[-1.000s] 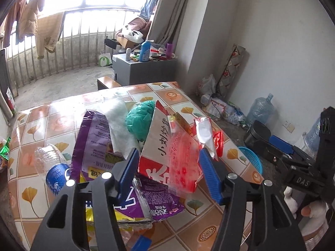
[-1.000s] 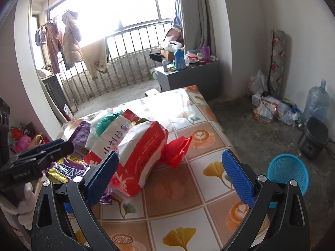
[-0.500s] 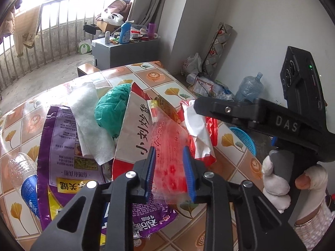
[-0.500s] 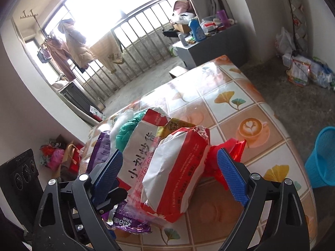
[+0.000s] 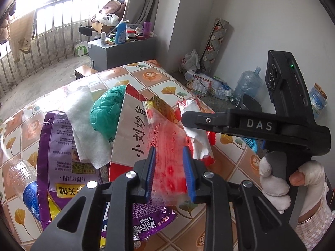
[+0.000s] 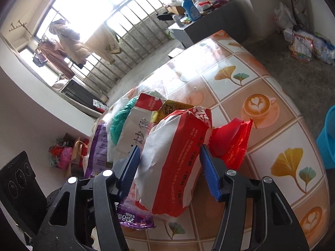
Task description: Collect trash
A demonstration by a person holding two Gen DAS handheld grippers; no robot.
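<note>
Left wrist view shows your left tongs (image 5: 169, 171) clamped on the clear red-printed bag (image 5: 167, 146) mid-bench (image 5: 150, 76), while your right tongs (image 6: 167, 171) are closing around the red-and-white packet (image 6: 178, 159); pinch firmly, then lift both.

Window (image 6: 83, 6) blown out — daylight, fisheye-bent edges

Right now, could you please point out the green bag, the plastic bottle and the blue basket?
green bag (image 5: 106, 109), left wrist view, crumpled middle.
plastic bottle (image 5: 29, 190), left wrist view, blue label.
blue basket (image 6: 327, 142), right wrist view, side wall.
</note>
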